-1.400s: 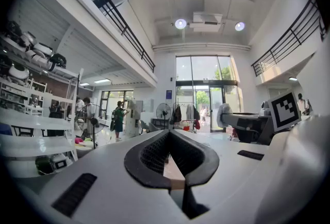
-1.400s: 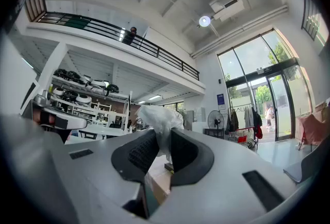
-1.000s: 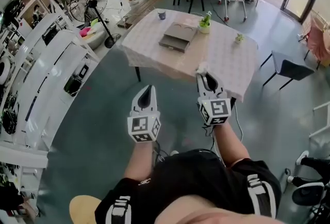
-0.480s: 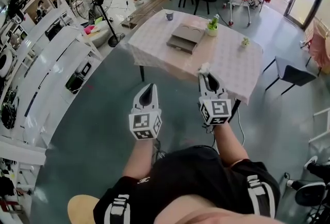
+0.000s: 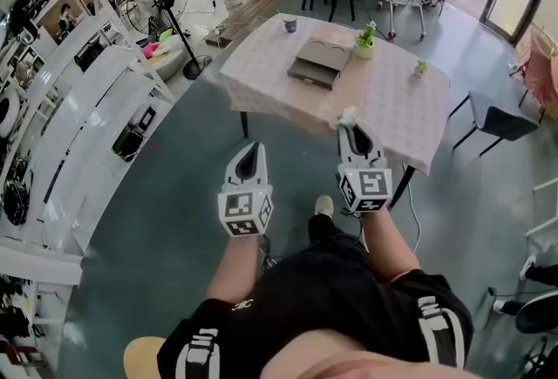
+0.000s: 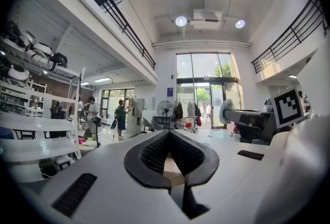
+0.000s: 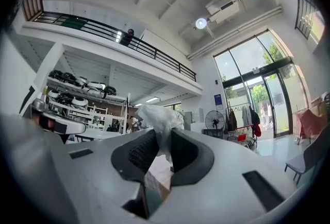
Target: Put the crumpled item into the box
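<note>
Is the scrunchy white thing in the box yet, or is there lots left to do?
Not yet. Done: the crumpled item is picked up, pinched in the right gripper. In hand: it is held up in the air, short of the box on the table ahead. Left: reach the table and drop it in the box. The left gripper is shut and empty.

Ahead of me the floor [image 5: 192, 194] lies open right up to the table [image 5: 384, 111]. The table's near half is bare, so I have room to come in over that edge. The box [image 5: 321, 62] sits farther back, with a potted plant [image 5: 365, 42] close at its far right corner and a cup [image 5: 290, 23] beyond it. White shelves [image 5: 96, 116] crowd my left, and a chair [image 5: 497, 120] stands at the table's right.
</note>
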The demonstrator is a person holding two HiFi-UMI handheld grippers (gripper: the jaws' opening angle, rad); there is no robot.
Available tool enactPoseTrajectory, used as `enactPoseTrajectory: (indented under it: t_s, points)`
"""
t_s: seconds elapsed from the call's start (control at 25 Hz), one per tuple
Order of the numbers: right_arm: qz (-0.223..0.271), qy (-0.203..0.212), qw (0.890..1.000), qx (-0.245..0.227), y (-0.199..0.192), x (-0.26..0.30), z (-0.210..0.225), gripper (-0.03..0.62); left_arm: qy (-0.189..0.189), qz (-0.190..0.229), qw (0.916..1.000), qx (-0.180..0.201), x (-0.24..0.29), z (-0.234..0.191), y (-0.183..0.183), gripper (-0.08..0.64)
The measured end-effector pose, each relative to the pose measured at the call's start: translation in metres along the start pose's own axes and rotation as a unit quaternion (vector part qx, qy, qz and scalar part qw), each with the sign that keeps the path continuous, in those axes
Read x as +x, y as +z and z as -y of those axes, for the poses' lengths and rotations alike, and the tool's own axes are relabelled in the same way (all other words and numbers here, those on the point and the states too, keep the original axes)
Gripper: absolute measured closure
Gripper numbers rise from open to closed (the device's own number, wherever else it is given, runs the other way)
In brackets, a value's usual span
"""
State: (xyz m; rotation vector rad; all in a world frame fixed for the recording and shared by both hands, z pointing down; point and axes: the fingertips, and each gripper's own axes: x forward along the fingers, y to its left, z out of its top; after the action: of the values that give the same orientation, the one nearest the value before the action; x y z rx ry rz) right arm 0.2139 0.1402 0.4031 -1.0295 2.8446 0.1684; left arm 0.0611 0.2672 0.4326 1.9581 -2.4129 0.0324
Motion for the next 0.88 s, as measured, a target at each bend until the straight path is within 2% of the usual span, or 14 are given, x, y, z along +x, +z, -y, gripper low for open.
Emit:
enactPoseTrajectory:
  t_s: [0.32,0.48,0.72,0.88]
  points:
    - [0.006,-0.009,1.000,-0.001,-0.021,0.065,0.013,0.540,-0.011,0.001,0.9999,0.009,0.061,-0.030,-0.006,0.571]
    - [0.007,-0.013,1.000,-0.002,-0.023,0.110,0.034,0.540,-0.017,0.003,0.9995,0.025,0.109,-0.037,0.004,0.571]
    - [-0.003,-0.020,1.000,0.003,-0.044,0.188,0.068,0.540,-0.027,-0.008,0.9993,0.026,0.195,-0.059,0.005,0.571]
    - [0.001,-0.023,1.000,0.006,-0.045,0.245,0.092,0.540,-0.024,-0.002,0.9993,0.028,0.257,-0.078,0.020,0.571]
